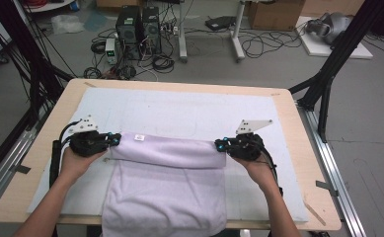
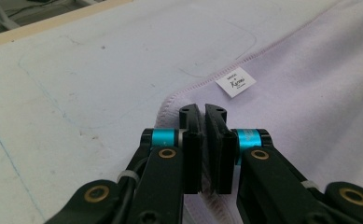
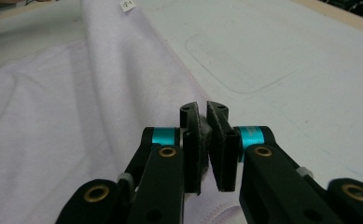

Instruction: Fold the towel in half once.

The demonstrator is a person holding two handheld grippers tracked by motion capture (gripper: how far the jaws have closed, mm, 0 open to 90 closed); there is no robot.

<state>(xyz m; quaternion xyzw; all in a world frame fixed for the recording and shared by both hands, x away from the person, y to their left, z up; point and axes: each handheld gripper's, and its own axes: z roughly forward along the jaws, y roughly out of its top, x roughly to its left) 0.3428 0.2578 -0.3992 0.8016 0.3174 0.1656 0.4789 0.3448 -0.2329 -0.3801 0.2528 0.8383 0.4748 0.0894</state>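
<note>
- High view, nearest: the lilac towel (image 1: 165, 197) hangs over the table's front edge (image 1: 12, 210).
- Left gripper (image 1: 114, 140) and right gripper (image 1: 220, 145) each pinch one corner, probably to fold it evenly.
- Farther: a white mat (image 1: 189, 111) lies bare, ready for the fold.

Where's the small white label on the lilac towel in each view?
High view: small white label on the lilac towel, top fold, near the left gripper.
Left gripper view: label right of centre, beyond the jaws.
Right gripper view: label at top edge.
Shared landmark: towel's stitched hem.
</note>
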